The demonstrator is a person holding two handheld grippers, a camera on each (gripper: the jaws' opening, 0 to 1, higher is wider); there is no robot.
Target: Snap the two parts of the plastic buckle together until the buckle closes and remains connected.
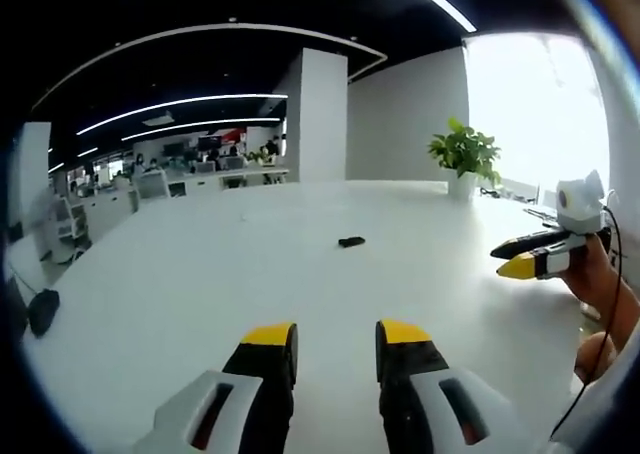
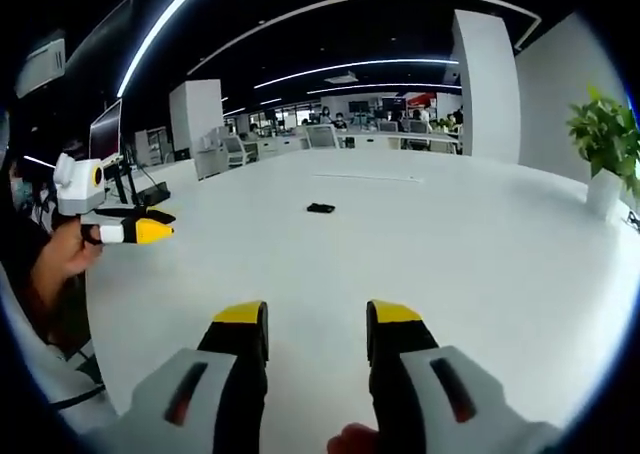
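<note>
A small black buckle (image 1: 351,241) lies alone on the white table (image 1: 200,284), well ahead of both grippers; in the right gripper view the buckle (image 2: 320,208) sits far up the table (image 2: 480,254). My left gripper (image 1: 336,336) is open, its yellow-tipped jaws apart with nothing between them. My right gripper (image 2: 317,316) is open too and holds nothing. In the left gripper view the right gripper (image 1: 522,258) comes in from the right edge, held by a hand. The left gripper (image 2: 150,226) shows at the left of the right gripper view.
A potted green plant (image 1: 465,158) stands at the table's far right; the same plant (image 2: 605,144) is at the right edge of the right gripper view. Office desks, chairs and a white pillar (image 1: 322,114) lie beyond. A dark object (image 1: 42,310) sits at the table's left edge.
</note>
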